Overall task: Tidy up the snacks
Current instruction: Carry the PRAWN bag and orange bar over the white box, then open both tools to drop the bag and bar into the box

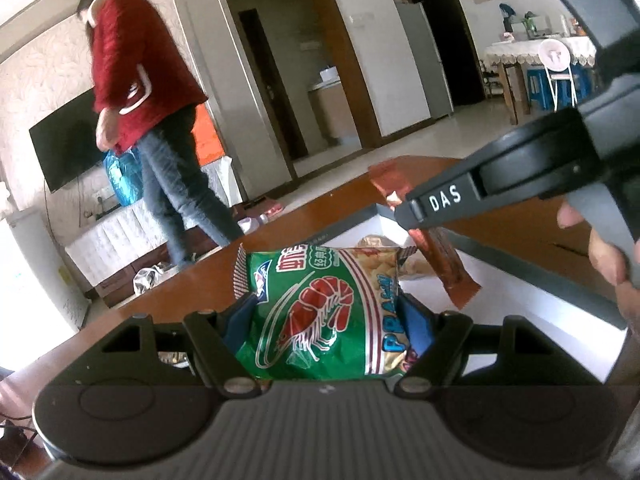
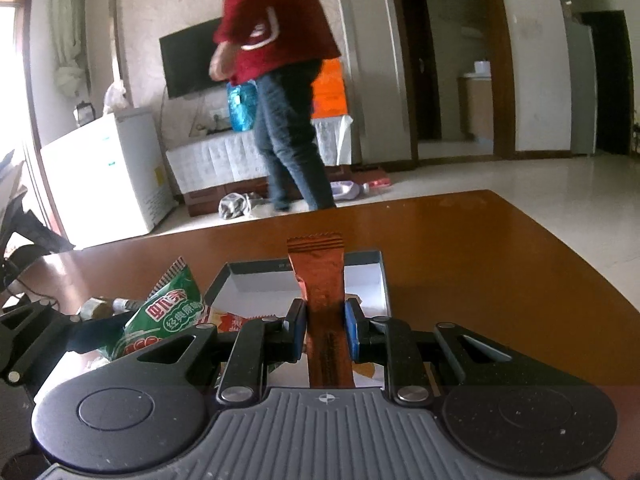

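Observation:
My left gripper (image 1: 326, 314) is shut on a green prawn-cracker bag (image 1: 320, 312) and holds it above the near edge of a shallow white box with dark walls (image 1: 520, 304). The bag also shows at the left of the right wrist view (image 2: 168, 312). My right gripper (image 2: 323, 326) is shut on a long orange-brown snack packet (image 2: 322, 276) and holds it over the same box (image 2: 374, 280). In the left wrist view that packet (image 1: 448, 256) hangs from the right gripper over the box. Another pale snack bag (image 1: 380, 242) lies inside the box.
The box sits on a brown wooden table (image 2: 500, 264). A small jar and other items (image 2: 100, 308) lie on the table to the left. A person in a red top (image 2: 280, 40) walks across the room beyond the table, near a wall TV (image 2: 188, 60).

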A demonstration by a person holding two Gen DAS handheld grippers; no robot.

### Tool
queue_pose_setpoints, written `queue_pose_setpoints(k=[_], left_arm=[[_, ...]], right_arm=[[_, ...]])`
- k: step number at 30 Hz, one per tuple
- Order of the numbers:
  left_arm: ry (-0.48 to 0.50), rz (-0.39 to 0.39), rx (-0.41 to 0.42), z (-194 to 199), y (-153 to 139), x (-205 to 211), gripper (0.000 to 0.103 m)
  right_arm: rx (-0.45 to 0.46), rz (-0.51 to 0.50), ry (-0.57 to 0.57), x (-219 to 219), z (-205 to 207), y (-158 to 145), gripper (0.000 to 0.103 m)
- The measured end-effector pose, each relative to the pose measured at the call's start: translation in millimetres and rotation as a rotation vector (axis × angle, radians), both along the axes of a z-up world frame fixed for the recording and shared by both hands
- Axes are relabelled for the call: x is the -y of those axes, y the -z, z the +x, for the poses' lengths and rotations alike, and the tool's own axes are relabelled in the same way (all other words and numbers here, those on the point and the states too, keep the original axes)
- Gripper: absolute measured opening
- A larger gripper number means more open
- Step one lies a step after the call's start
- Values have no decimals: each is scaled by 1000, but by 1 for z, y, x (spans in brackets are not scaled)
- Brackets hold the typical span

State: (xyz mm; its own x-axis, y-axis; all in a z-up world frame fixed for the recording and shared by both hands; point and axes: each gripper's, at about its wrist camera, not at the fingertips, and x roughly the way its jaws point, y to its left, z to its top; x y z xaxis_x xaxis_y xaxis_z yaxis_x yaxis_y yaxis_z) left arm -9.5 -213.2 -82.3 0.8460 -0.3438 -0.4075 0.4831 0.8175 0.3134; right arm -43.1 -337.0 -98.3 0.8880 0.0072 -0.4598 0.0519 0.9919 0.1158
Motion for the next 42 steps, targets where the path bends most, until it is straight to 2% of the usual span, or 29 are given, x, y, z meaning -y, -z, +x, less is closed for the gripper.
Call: queue_pose_setpoints(k=[4, 9, 11, 16, 20, 24, 29, 32, 36, 42], left_arm=[[-3, -34, -6, 3, 3, -3, 75], [15, -13, 12, 2, 7, -3, 75], [22, -31, 21, 0, 10, -5, 75], [30, -22, 68, -8, 16, -9, 75], [34, -35, 72, -7, 20, -14, 75], [44, -53, 52, -7, 22, -18, 75], [54, -42, 56, -8, 22, -25, 77], [58, -37, 50, -10, 18, -24, 80], [72, -78, 23, -9, 10, -27, 89], [78, -100, 31, -15, -4, -35, 92]], right_arm=[[6, 13, -3, 3, -1, 4, 23], [-21, 17, -14, 6, 4, 11, 23], [-34, 28, -12, 7, 7, 13, 23], [-17, 53, 11, 11, 9, 11, 23], [5, 63, 18, 14, 8, 11, 23], [-10, 49, 9, 10, 10, 16, 24], [-6, 46, 6, 11, 11, 16, 26], [0, 49, 5, 13, 10, 16, 38], [41, 85, 11, 15, 3, 13, 66], [138, 87, 28, 12, -12, 5, 82]])
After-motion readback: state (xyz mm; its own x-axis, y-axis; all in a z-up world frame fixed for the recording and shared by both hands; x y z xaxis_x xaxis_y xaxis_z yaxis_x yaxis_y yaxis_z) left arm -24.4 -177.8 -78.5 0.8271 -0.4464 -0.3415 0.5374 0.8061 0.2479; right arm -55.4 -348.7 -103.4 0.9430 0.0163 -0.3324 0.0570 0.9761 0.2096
